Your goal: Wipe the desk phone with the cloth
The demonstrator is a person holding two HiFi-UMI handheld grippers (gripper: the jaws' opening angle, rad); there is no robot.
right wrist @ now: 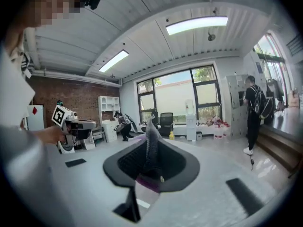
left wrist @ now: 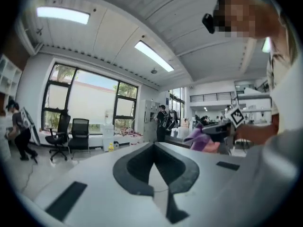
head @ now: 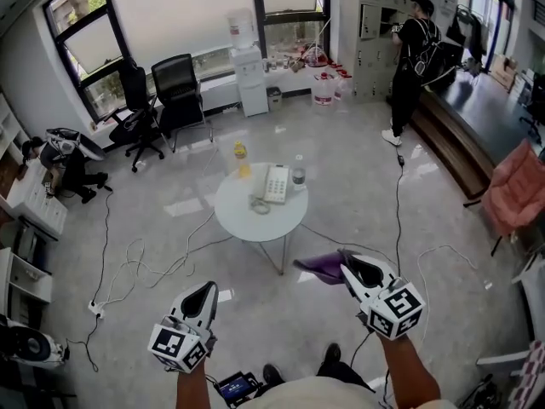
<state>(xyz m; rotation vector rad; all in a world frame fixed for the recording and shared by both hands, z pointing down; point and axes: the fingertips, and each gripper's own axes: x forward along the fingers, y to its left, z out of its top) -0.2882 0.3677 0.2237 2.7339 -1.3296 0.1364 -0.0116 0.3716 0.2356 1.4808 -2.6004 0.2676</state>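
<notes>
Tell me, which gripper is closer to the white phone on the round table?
Right. The right gripper, holding the purple cloth, is just short of the table's near-right edge; the left gripper is farther back, left of the phone.

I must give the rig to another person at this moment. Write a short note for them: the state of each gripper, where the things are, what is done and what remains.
Left gripper: jaws shut, nothing in them, held in the air short of the table.
Right gripper: shut on the purple cloth, also in the air, not over the table.
Desk phone: lies on the round white table, with a yellow bottle and a small glass near it.
Done: the cloth is in the grip.
Left: bring the cloth to the phone and wipe it. Whether any wiping has happened cannot be told.
</notes>
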